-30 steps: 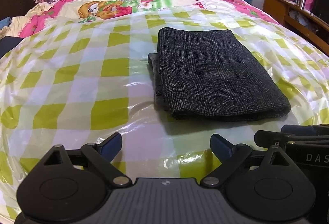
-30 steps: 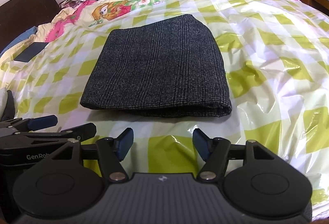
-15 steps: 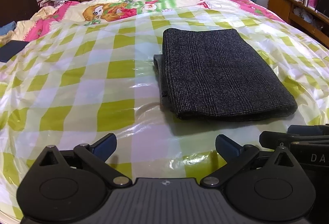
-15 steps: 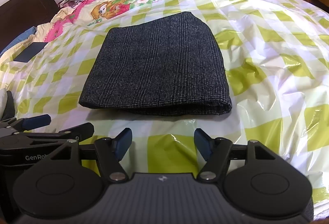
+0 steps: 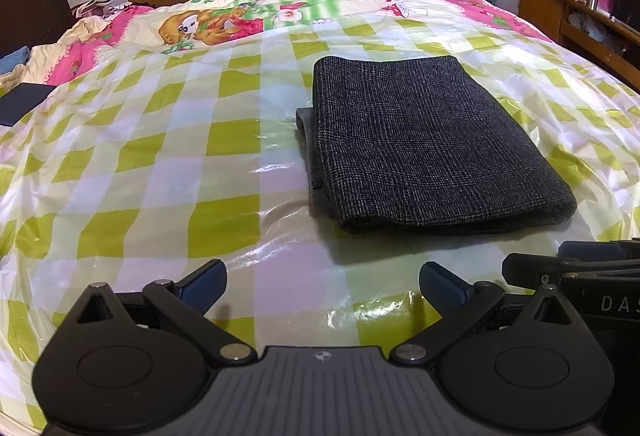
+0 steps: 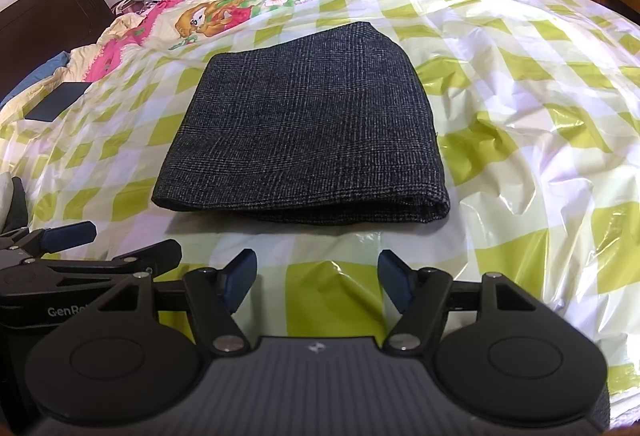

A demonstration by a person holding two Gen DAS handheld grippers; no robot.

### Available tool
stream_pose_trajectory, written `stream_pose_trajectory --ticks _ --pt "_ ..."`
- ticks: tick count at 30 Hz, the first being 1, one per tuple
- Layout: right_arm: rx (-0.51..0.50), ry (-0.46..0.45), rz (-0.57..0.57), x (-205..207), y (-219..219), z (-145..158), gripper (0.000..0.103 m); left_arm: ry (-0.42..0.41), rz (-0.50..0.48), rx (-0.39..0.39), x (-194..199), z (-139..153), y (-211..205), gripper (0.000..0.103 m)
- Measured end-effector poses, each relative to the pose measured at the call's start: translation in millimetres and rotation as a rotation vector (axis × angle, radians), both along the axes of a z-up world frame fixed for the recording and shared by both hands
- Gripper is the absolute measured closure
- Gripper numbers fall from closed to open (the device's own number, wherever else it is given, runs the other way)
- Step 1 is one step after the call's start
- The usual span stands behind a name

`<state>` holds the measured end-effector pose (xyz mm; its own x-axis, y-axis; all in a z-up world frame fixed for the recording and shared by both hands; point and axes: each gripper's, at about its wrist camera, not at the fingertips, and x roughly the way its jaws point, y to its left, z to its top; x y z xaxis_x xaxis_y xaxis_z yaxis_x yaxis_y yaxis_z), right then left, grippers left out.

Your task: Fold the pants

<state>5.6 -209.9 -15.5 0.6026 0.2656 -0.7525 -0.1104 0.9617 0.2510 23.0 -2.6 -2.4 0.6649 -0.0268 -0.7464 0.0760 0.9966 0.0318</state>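
Note:
Dark grey checked pants lie folded into a flat rectangle on the green-and-white checked plastic sheet over the bed. In the right wrist view the same pants sit just ahead, thick folded edge nearest me. My left gripper is open and empty, short of the pants and to their left. Over the sheet in front of the fold, my right gripper also stands open with nothing between its blue pads. Each gripper shows at the edge of the other's view.
A cartoon-print quilt covers the far half of the bed. A dark flat object lies at the left edge. A wooden desk with clutter stands to the right; wardrobes and a door line the back wall.
The left wrist view has shifted slightly, so the pants sit a little further right and lower in it. The pants lie unmoved and both grippers stay open.

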Motion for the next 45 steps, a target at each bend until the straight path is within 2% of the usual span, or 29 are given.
stream_pose_trajectory --ticks 37,45 --pt "-0.008 0.006 -0.007 0.2 -1.0 -1.8 0.034 -0.004 -0.003 -0.016 -2.9 1.9 1.1 0.0" --pt "-0.005 0.007 -0.014 -1.3 0.5 -1.0 0.034 -0.026 -0.012 -0.01 -5.1 3.9 1.3 0.0"
